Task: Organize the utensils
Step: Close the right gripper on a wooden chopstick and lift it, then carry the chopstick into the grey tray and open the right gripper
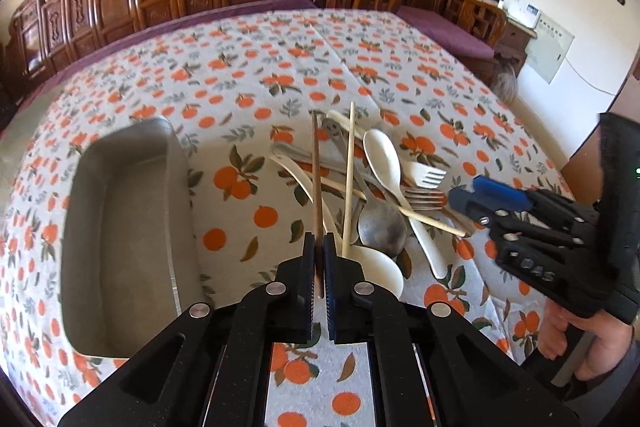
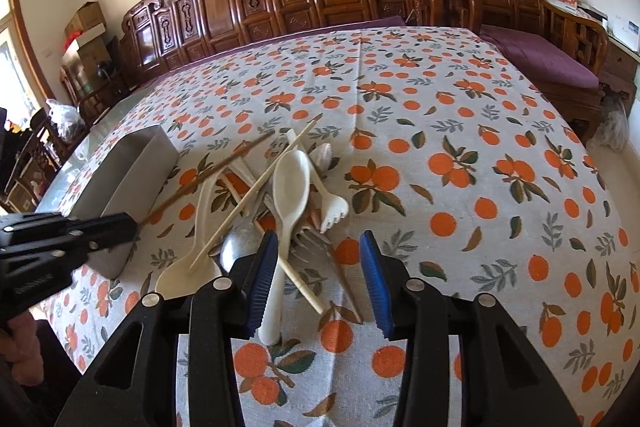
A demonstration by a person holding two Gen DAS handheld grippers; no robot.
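— What do your tongs look like?
— My left tongs are matte black linkage bars with round silver pivot pins and ribbed dark-blue pads. My right tongs match, with brighter blue ribbed pads.
— Any markings?
— Raised letters on the black body of my right tongs. Bare skin of my right hand shows below.

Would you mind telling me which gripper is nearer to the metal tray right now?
Left. The left gripper, shut on the dark chopstick, sits just beside the metal tray. The right gripper is open over the utensil pile's far side, farther off.
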